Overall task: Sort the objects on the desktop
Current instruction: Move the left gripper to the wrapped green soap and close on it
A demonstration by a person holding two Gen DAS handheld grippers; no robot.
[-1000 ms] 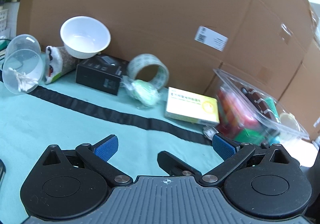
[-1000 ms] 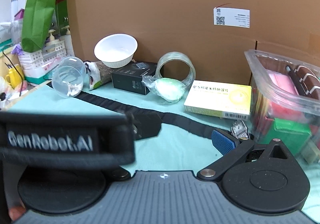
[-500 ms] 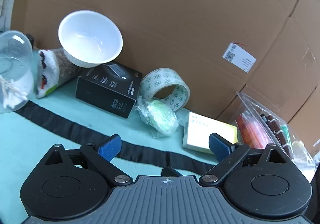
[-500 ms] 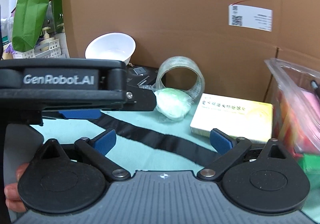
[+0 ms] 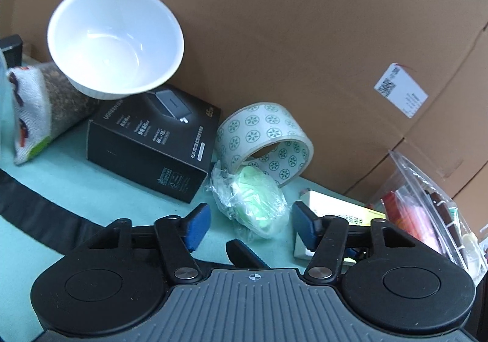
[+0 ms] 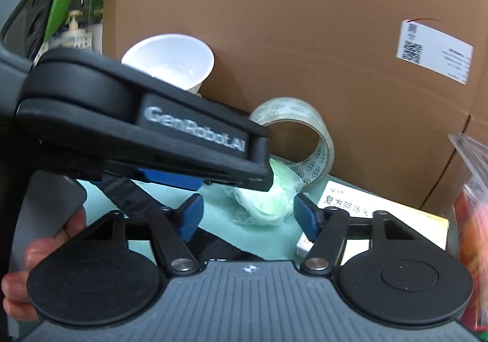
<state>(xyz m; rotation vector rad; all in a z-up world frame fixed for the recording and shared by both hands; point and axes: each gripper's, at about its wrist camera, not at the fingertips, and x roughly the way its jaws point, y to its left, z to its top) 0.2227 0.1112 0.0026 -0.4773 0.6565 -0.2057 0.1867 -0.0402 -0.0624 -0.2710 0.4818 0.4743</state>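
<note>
Green stuff wrapped in clear plastic, the green bundle (image 5: 257,200), lies on the teal tabletop (image 5: 76,171), just in front of the tape roll (image 5: 265,140) and right of the black box (image 5: 152,143). Both claws seem to be going for it.

The left claw (image 5: 250,221) has just been closing, but its blue pads (image 5: 196,223) stand apart on either side of the bundle and do not press it. The right claw (image 6: 248,214) has just been closing too; its pads are also apart, with the bundle just beyond them and nothing pinched.

To do this step well, only one claw should probably take the bundle. The wrap looks soft and crinkly, so a slow squeeze on the fat middle would likely hold better than a nip at the loose plastic. The claws are very near each other and could bump. The tape roll leans right behind and might roll if pushed.

The left view shows the white bowl (image 5: 116,40) resting tipped on the black box, a patterned pouch (image 5: 33,116) far left, and the clear tub (image 5: 433,204) of things at the right. It also shows a tip of the other claw poking in low down. The right view shows the left claw's arm crossing over the bundle, the person's hand (image 6: 39,262) at the near left, and more of the yellow and white box (image 6: 375,214).
</note>
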